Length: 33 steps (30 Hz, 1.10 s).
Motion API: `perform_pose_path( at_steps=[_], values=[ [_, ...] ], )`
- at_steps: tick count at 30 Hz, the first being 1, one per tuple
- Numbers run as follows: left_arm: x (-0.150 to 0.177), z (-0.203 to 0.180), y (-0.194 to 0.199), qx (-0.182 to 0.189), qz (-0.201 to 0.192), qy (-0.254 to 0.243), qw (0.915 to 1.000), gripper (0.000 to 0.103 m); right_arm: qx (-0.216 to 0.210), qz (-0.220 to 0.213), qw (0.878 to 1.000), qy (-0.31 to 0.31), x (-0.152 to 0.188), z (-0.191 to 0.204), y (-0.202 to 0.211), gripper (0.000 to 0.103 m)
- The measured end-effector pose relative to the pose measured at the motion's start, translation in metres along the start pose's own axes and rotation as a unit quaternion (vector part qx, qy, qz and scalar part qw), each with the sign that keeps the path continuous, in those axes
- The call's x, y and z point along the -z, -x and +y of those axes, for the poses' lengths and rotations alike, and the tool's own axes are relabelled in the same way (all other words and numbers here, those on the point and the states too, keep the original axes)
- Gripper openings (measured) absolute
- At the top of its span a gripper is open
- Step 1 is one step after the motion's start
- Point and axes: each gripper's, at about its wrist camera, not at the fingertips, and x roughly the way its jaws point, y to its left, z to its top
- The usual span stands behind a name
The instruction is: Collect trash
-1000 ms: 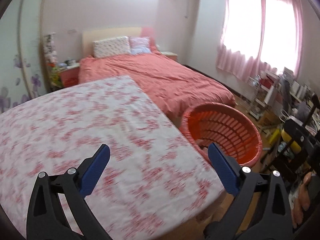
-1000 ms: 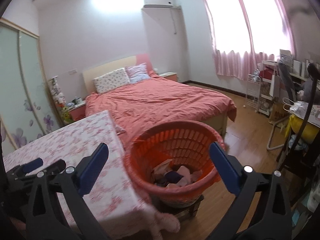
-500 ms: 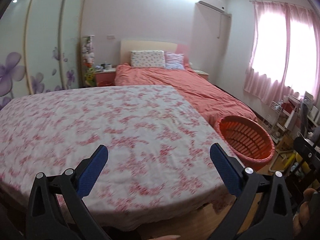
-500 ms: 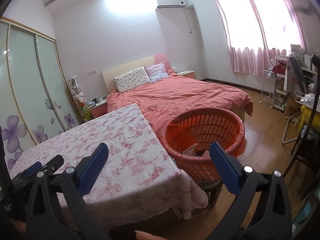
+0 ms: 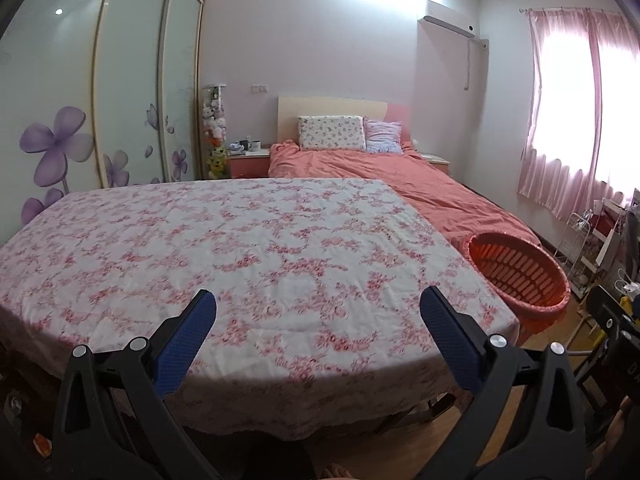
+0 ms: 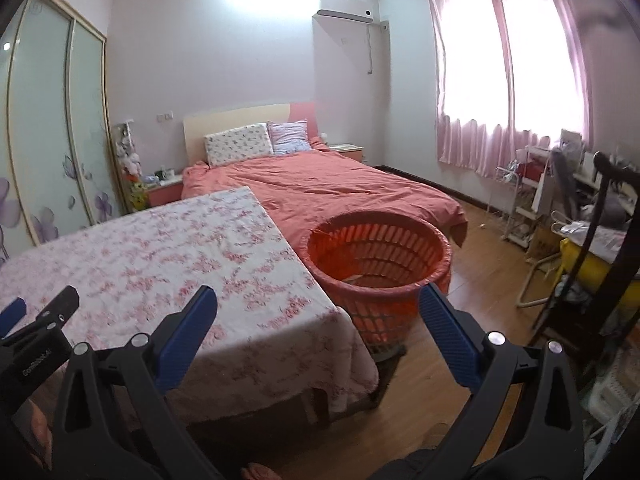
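Pink fills this bedroom: pale pink walls, pink curtains (image 6: 508, 76) over a bright window, and a coral-covered bed (image 6: 320, 188) with two pillows against a light headboard. Nearer the cameras stands a table under a white cloth printed with red flowers (image 5: 248, 256); nothing lies on the cloth in either view. A sliding wardrobe with frosted doors and purple flower decals (image 5: 56, 140) lines the wall beside it, and an air conditioner (image 6: 346, 10) hangs high on the far wall.

Only one piece of writing shows: small pale lettering on the black body of the left gripper, seen at the lower left edge of the right wrist view, which seems to begin "Con" but is too small to read surely.

The left gripper (image 5: 318, 312) hangs above the near edge of the table with its blue-padded fingers (image 5: 186, 340) spread wide, holding and touching nothing. The right gripper (image 6: 318, 308) is likewise spread wide and empty, with one pad (image 6: 450, 336) in front of the basket.

An orange slatted basket (image 6: 420, 248) stands on the wooden floor just beside the table's corner, between the table and the bed. Something pale lies at its bottom, mostly hidden by the wall. A cluttered desk and wire rack (image 6: 520, 200) stand by the window.
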Motion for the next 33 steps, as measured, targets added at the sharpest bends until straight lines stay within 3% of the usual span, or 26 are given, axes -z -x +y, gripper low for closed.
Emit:
perform_pose_path(
  at_steps=[22, 33],
  values=[
    [0.015, -0.003, 0.008, -0.021, 0.019, -0.008, 0.9996, 0.1, 0.079, 0.0, 0.997, 0.014, 0.02, 0.005, 0.004, 0.098],
    [0.017, -0.002, 0.003, -0.033, 0.034, -0.007, 0.9989, 0.1, 0.095, 0.006, 0.995, 0.022, 0.024, 0.01, -0.002, 0.098]
  ],
)
